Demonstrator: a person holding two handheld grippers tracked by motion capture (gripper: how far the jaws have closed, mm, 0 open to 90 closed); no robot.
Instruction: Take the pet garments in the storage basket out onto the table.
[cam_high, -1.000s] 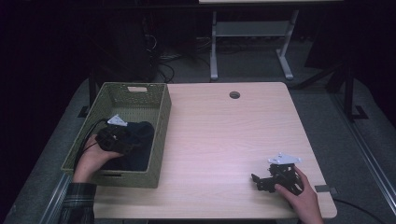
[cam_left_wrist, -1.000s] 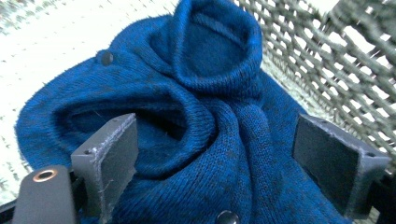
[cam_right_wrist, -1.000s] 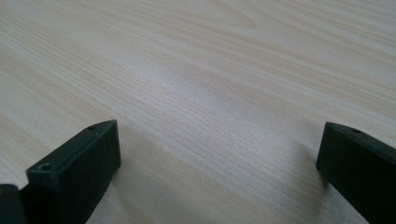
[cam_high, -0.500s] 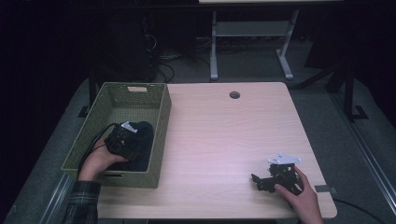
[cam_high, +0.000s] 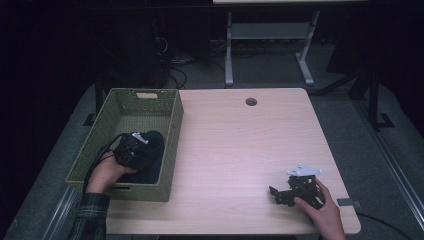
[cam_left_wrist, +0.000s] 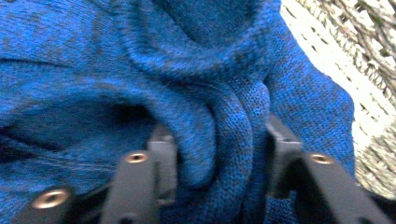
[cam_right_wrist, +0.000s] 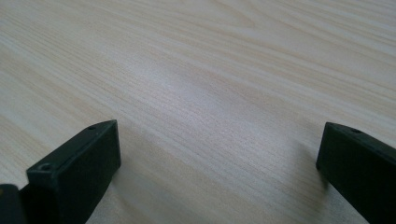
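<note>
The left gripper (cam_high: 134, 150) is down inside the green woven basket (cam_high: 172, 137), which sits on the left side of the wooden table (cam_high: 240, 145). In the basket lies a blue knitted sweater (cam_left_wrist: 140, 70), bunched up in soft folds. It looks dark from the high view, at the near right part of the basket. The left gripper's jaws have just been closing, and now they pinch a thick fold of the sweater between them. The fold bulges up between the two black jaws in the left gripper view. The pale wall of the basket shows just behind the sweater, at the far right of that view.

The person's left hand (cam_high: 107, 172) holds that gripper from the near side, with a checked sleeve (cam_high: 90, 220) behind it.

The right gripper (cam_high: 277, 192) rests on the near right part of the table, well apart from the basket. Its jaws stand wide, with bare wood between them. The right hand (cam_high: 322, 210) holds it.
</note>
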